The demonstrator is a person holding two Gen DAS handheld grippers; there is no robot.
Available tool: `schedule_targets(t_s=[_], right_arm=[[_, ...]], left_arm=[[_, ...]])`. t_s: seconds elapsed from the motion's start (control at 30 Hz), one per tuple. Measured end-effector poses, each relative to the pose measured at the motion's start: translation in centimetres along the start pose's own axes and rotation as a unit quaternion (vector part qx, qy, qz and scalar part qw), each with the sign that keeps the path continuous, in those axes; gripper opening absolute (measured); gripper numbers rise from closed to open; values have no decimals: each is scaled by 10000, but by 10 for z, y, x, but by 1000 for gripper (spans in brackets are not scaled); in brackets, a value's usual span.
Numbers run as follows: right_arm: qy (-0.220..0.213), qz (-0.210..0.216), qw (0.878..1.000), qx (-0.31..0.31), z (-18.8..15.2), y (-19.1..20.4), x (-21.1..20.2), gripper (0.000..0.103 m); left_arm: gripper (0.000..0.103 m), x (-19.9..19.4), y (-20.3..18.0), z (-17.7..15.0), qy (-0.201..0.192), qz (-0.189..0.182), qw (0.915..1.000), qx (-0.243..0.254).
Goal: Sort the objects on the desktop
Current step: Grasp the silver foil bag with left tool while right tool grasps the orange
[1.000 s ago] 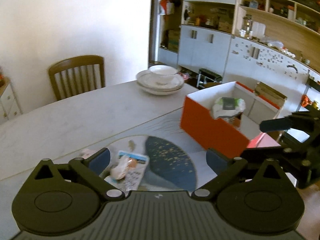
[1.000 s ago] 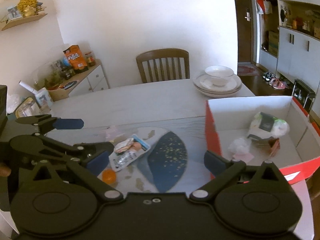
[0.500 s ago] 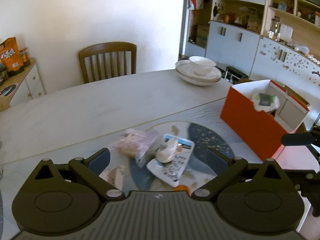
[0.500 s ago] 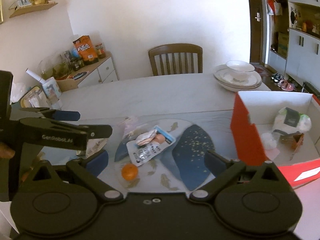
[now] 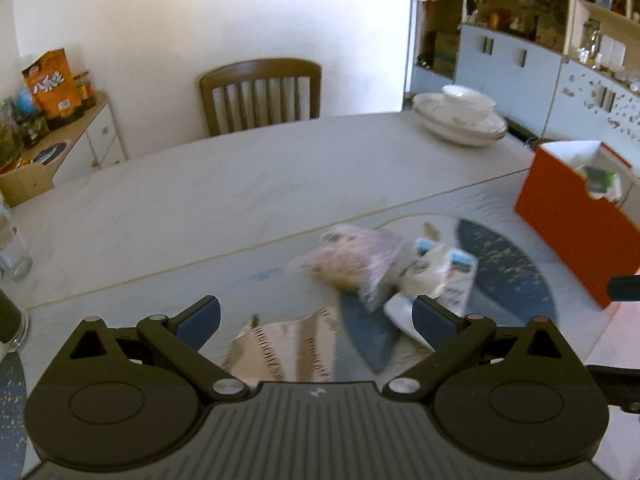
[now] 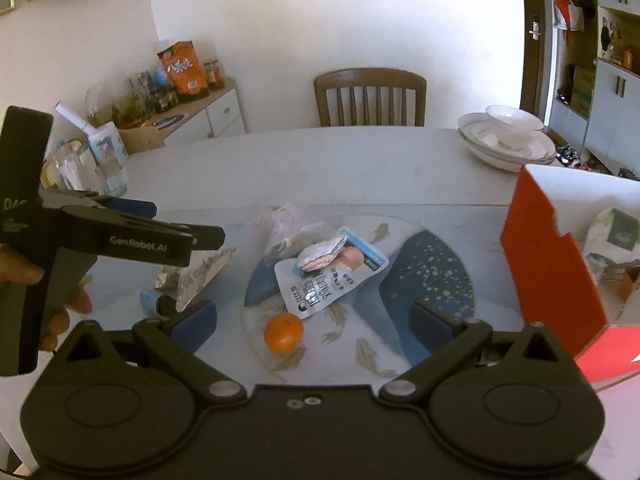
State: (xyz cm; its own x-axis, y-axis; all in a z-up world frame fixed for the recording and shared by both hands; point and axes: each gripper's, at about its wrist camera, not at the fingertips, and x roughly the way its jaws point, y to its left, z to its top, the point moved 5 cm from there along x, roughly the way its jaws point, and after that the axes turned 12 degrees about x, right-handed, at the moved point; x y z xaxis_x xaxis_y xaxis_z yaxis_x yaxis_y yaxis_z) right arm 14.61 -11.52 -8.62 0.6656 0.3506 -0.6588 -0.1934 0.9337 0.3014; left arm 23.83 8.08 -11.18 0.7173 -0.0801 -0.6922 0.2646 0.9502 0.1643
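On a round blue fish-pattern mat (image 6: pixel 432 272) lie a white and blue packet (image 6: pixel 332 276) (image 5: pixel 440 280), an orange (image 6: pixel 283 332) and a clear bag of pastry (image 5: pixel 352 260) (image 6: pixel 284 220). A beige striped wrapper (image 5: pixel 284 348) (image 6: pixel 200 276) lies left of the mat, just under my left gripper (image 5: pixel 316 316) (image 6: pixel 176 222), which is open and holds nothing. My right gripper (image 6: pixel 314 318) hangs open above the orange and the packet. The orange box (image 5: pixel 568 216) (image 6: pixel 548 264) stands to the right with several items inside.
Stacked plates with a bowl (image 5: pixel 460 120) (image 6: pixel 508 140) sit at the table's far right. A wooden chair (image 5: pixel 260 96) stands behind the table. Glasses (image 6: pixel 80 168) (image 5: pixel 12 256) stand at the left edge. A sideboard with a snack bag (image 6: pixel 184 68) lines the left wall.
Both grippers have swung left, away from the box, which now sits at the right edge of each view. The striped wrapper and the orange have come into view. Both grippers stay open.
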Motion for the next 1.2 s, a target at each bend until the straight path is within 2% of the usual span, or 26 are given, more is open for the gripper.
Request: schedule_targets(t_s=[0.33, 0.63, 0.83, 1.1, 1.2], right_arm=[[260, 32, 9994, -222, -9, 14, 32, 102], [574, -33, 9978, -319, -17, 15, 64, 99], [732, -70, 9963, -453, -23, 16, 83, 96], [917, -138, 9939, -604, -29, 19, 103, 81], [941, -163, 9933, -645, -29, 20, 107, 79]], left_arm=[[103, 47, 19, -23, 613, -70, 9980, -140], [102, 69, 29, -33, 924, -286, 9951, -179], [103, 73, 31, -39, 982, -392, 9942, -209], [102, 76, 33, -42, 982, -527, 9935, -242], [102, 76, 34, -42, 970, -541, 9935, -235]])
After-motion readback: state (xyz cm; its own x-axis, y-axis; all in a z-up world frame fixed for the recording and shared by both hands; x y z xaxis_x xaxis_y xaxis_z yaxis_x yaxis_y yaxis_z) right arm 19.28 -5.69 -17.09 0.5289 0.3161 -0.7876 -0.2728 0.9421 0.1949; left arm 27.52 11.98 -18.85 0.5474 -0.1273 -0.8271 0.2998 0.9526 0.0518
